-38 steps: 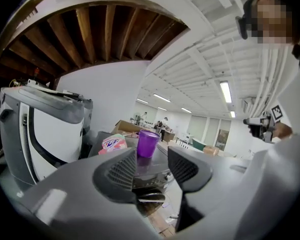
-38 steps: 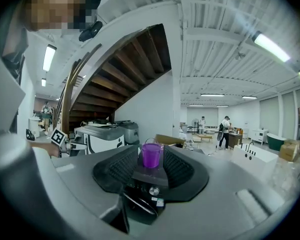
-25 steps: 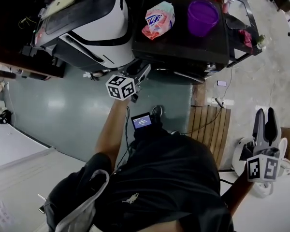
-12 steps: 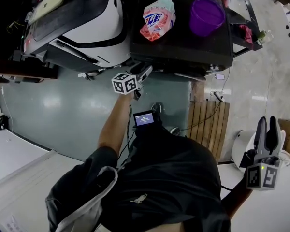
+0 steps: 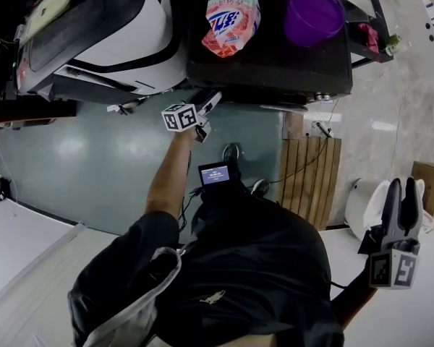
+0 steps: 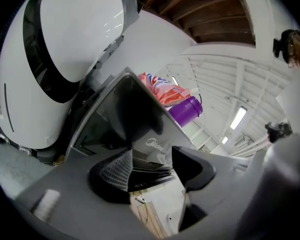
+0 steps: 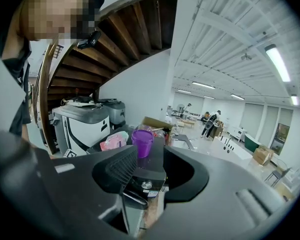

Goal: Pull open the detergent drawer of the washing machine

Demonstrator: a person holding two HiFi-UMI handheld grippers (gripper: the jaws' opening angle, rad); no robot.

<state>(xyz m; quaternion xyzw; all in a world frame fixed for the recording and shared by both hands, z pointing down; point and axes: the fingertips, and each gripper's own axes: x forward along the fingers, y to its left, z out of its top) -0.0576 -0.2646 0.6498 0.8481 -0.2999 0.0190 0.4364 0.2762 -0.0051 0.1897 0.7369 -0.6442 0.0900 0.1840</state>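
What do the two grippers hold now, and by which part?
Nothing is held. The jaws of the left gripper have just been opening and stand apart at the washing machine, pressing on nothing. The right gripper is open and empty.

The dark top of the washing machine (image 5: 275,60) bears a pink bag (image 5: 231,19) lying near an upright purple bucket (image 5: 313,13).

Washer (image 5: 267,56) black. Cup (image 5: 312,14) purple. Bag (image 5: 231,19) pink-red, blue print. Machine (image 5: 108,42) white with a black band. Floor (image 5: 79,157) grey-green, slats (image 5: 311,183) brown. My left gripper (image 5: 211,101) and right gripper (image 5: 403,188): grey and black. My cubes (image 5: 181,116) have black-and-white square markers.
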